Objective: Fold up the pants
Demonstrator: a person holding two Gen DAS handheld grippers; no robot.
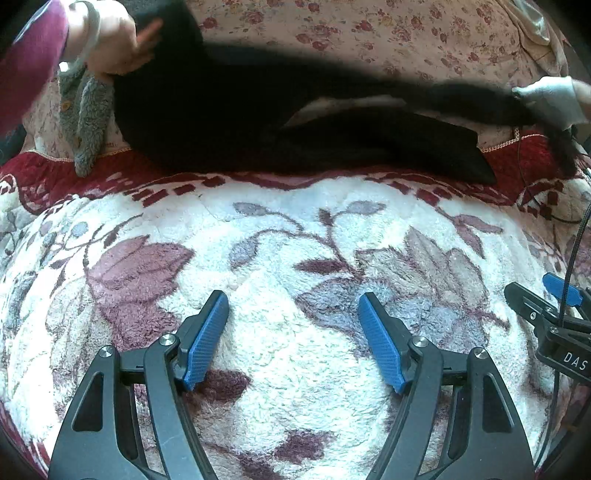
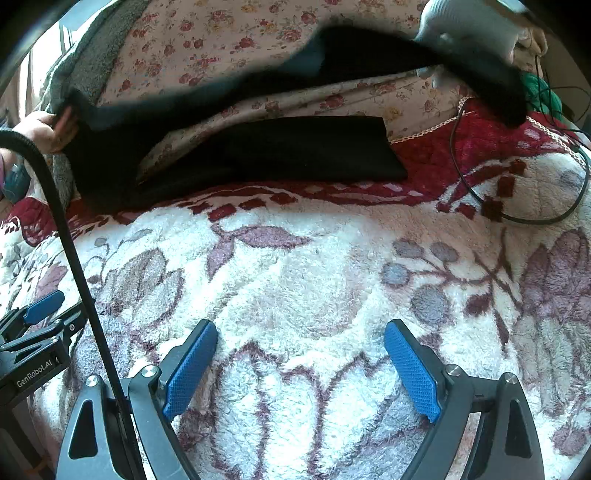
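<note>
Black pants [image 1: 236, 122] lie across the far side of the bed. A bare hand [image 1: 110, 44] holds the waist end at the far left. A grey-gloved hand [image 1: 550, 99] holds up one blurred leg at the right. The other leg [image 2: 303, 151] lies flat. My left gripper [image 1: 293, 296] is open above the fleecy blanket, well short of the pants, and holds nothing. My right gripper [image 2: 301, 325] is open too, empty, over the same blanket. Each gripper shows at the edge of the other's view: the right one [image 1: 546, 306] and the left one [image 2: 33, 321].
A white fleecy blanket [image 1: 295, 387] with purple flowers and a red border covers the near bed. Behind it is a rose-print sheet [image 1: 369, 29]. A grey fleece garment [image 1: 88, 114] lies by the waist end. A thick black cable [image 2: 74, 240] and a thin looped cable [image 2: 535, 218] cross the blanket.
</note>
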